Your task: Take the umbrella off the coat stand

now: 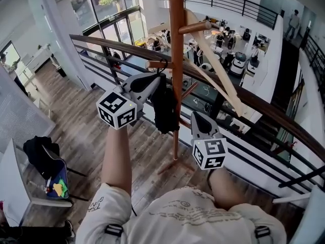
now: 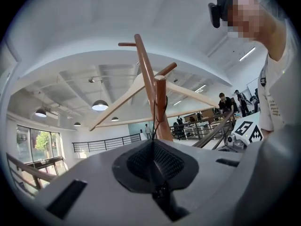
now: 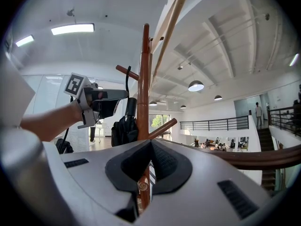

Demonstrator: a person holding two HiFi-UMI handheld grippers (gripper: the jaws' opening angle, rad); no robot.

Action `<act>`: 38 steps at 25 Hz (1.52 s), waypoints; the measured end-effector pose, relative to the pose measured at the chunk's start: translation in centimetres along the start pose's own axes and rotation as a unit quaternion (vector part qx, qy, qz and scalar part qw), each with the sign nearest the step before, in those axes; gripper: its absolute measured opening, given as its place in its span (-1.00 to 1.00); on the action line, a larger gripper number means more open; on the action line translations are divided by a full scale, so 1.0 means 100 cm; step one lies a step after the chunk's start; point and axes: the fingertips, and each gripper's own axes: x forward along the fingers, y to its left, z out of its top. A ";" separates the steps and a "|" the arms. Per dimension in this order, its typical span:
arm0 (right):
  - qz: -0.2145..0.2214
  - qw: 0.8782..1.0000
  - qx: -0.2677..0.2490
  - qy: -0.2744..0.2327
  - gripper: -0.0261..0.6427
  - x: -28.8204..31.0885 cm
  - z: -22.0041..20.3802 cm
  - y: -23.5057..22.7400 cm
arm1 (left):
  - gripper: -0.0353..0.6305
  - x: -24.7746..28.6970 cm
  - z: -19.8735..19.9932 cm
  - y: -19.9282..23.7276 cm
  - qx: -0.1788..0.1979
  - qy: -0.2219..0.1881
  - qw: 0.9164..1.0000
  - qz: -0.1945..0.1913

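Note:
The brown wooden coat stand rises in front of me by the railing. A black folded umbrella hangs beside its pole from a short peg by a thin black strap. My left gripper is at the umbrella's top; in the left gripper view its jaws are shut on that strap, which runs up to the peg. My right gripper is lower, right of the pole, shut with nothing in it. The right gripper view shows the umbrella left of the pole.
A dark curved handrail with metal bars runs right behind the stand, above a drop to a lower floor with desks. Pale wooden beams lean across near the stand's upper pegs. A chair with a black bag stands at the lower left.

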 end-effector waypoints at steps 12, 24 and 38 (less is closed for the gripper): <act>-0.003 1.000 -0.005 -0.002 -0.92 -0.001 0.005 0.004 | -0.87 -0.030 0.032 0.013 -0.012 -0.038 0.998 0.052; -0.003 1.000 -0.006 -0.003 -0.92 -0.007 0.005 0.013 | -0.87 -0.059 0.053 0.014 -0.007 -0.062 0.995 0.082; 0.009 1.000 0.002 -0.008 -0.92 -0.014 0.003 0.037 | -0.87 -0.096 0.041 -0.008 0.015 -0.036 0.991 0.127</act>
